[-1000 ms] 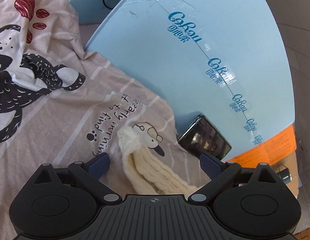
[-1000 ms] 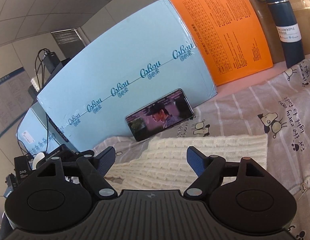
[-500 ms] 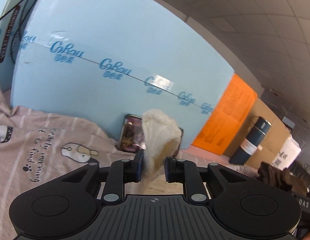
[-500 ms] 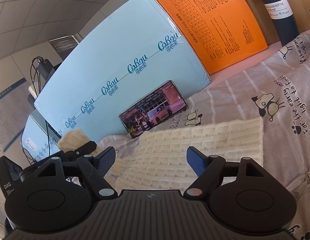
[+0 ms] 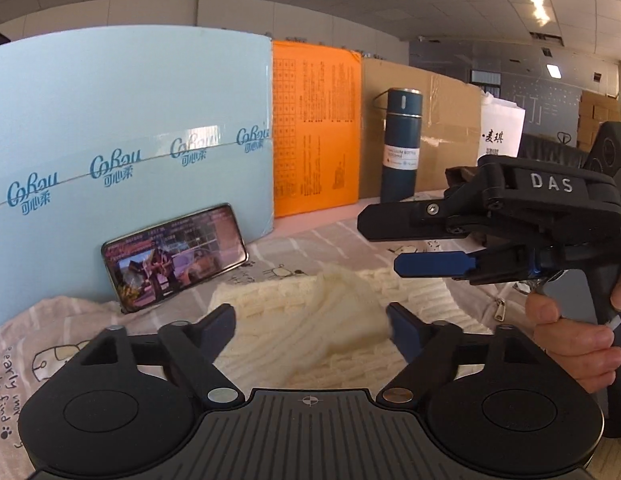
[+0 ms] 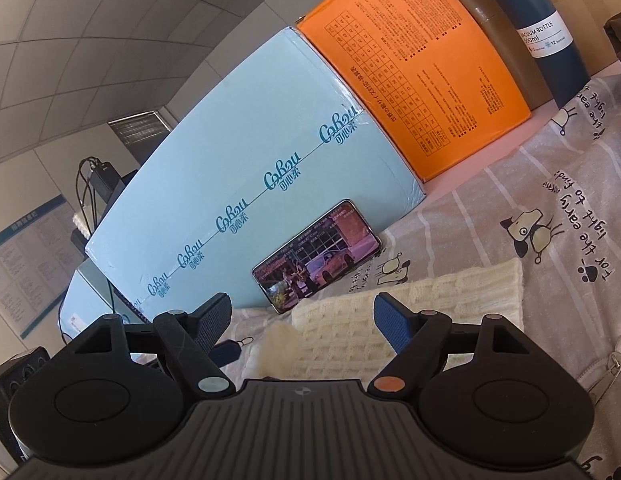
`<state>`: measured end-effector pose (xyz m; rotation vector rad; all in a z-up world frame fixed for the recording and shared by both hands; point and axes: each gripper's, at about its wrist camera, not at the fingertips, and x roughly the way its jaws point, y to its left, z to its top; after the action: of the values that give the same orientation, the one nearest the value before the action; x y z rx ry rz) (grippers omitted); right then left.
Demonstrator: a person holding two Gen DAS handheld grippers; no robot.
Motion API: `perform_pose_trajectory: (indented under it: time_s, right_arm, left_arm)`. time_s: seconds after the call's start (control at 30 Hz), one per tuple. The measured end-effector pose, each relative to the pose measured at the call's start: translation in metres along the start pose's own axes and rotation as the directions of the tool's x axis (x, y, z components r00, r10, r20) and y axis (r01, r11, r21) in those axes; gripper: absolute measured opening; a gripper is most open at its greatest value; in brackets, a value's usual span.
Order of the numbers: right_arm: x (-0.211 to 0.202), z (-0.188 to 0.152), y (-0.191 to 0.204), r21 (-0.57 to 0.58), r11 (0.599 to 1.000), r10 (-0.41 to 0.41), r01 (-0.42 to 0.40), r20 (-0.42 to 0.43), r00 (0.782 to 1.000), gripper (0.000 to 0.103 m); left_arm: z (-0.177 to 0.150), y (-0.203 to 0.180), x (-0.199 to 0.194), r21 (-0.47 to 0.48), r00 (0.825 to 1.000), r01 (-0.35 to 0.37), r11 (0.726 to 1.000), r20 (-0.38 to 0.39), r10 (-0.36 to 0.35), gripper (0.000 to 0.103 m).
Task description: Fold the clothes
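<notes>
1. The left claw (image 5: 310, 326), clamped on a bunch of knit half a second ago, now stands wide open and empty above the cream cable-knit sweater (image 5: 310, 320).
2. The released sleeve lies folded across the sweater's body, which is spread on the striped, cartoon-printed sheet (image 5: 38, 344) covering the surface.
3. The right claw (image 6: 302, 320) stays wide open, holding nothing, hovering over the sweater's edge (image 6: 430, 300).
4. Beyond, the black smartphone (image 5: 174, 256) leans on the pale blue box (image 5: 130, 120), unchanged.
5. Farthest, the orange box (image 5: 316, 132) and dark blue vacuum bottle (image 5: 400, 144) have come into the left wrist view.
</notes>
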<state>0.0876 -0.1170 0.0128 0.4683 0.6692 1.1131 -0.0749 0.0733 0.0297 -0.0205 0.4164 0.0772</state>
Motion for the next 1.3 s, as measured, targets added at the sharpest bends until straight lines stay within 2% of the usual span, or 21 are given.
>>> perform_pose_trajectory:
  time_s: [0.07,0.13,0.17,0.27,0.37,0.47,0.53,0.67,0.73,0.8,0.97,1.0,1.03,1.2,1.3]
  right_arm:
    - [0.002,-0.001,-0.002,-0.001,1.0,-0.011,0.011,-0.013,1.0,0.077]
    - [0.005,-0.002,-0.004,-0.004,1.0,-0.019,0.019,-0.035,0.999,0.077]
    - [0.007,-0.003,-0.005,-0.006,1.0,-0.021,0.021,-0.049,0.999,0.077]
    - [0.017,-0.008,-0.006,-0.019,0.999,-0.039,0.038,-0.11,0.993,0.076]
    - [0.026,-0.013,-0.006,-0.032,0.998,-0.059,0.054,-0.17,0.984,0.066]
    - [0.033,-0.017,-0.006,-0.049,0.996,-0.081,0.072,-0.212,0.974,0.052]
    - [0.034,-0.018,-0.007,-0.053,0.996,-0.076,0.066,-0.229,0.97,0.038]
    - [0.031,-0.018,-0.005,-0.038,0.999,-0.027,0.018,-0.255,0.967,0.029]
    - [0.028,-0.017,-0.004,-0.027,1.0,-0.014,0.007,-0.257,0.966,0.018]
    - [0.022,-0.014,-0.003,-0.033,0.999,-0.018,0.01,-0.242,0.97,0.017]
    - [0.02,-0.013,-0.004,-0.095,0.99,-0.119,0.1,-0.211,0.97,0.021]
    - [0.021,-0.013,-0.006,-0.098,0.989,-0.131,0.112,-0.209,0.969,0.028]
    - [0.022,-0.014,-0.007,-0.093,0.989,-0.129,0.111,-0.213,0.969,0.042]
    - [0.025,-0.017,-0.003,-0.139,0.981,-0.16,0.132,-0.218,0.963,0.048]
    - [0.029,-0.026,0.008,-0.267,0.95,-0.222,0.165,-0.2,0.954,0.05]
  left_arm:
    - [0.0,0.003,-0.011,0.014,0.999,0.011,1.0,0.03,-0.012,0.094]
    - [-0.002,0.013,-0.023,0.034,0.998,-0.043,0.999,0.043,0.042,0.1]
    - [-0.004,0.019,-0.025,0.033,0.995,-0.096,0.995,0.037,0.094,0.1]
    - [-0.009,0.041,-0.026,0.013,0.969,-0.248,0.969,-0.001,0.248,0.1]
    - [-0.016,0.06,-0.019,-0.021,0.944,-0.326,0.945,-0.052,0.325,0.1]
    - [-0.023,0.067,-0.011,-0.032,0.941,-0.327,0.944,-0.096,0.323,0.1]
    - [-0.026,0.066,-0.006,-0.018,0.944,-0.315,0.949,-0.11,0.311,0.1]
    - [-0.029,0.064,-0.005,-0.01,0.947,-0.304,0.952,-0.11,0.301,0.1]
    - [-0.028,0.065,-0.005,-0.019,0.947,-0.308,0.951,-0.107,0.304,0.1]
    - [-0.028,0.066,-0.006,-0.031,0.946,-0.311,0.95,-0.102,0.306,0.1]
    - [-0.028,0.067,-0.004,-0.04,0.949,-0.305,0.952,-0.102,0.299,0.1]
    - [-0.029,0.066,-0.003,-0.039,0.95,-0.301,0.953,-0.103,0.296,0.1]
    - [-0.029,0.066,-0.003,-0.038,0.95,-0.298,0.954,-0.105,0.293,0.1]
    - [-0.034,0.059,0.007,0.003,0.947,-0.29,0.957,-0.141,0.287,0.1]
    - [-0.036,0.055,0.011,0.021,0.946,-0.284,0.958,-0.157,0.284,0.101]
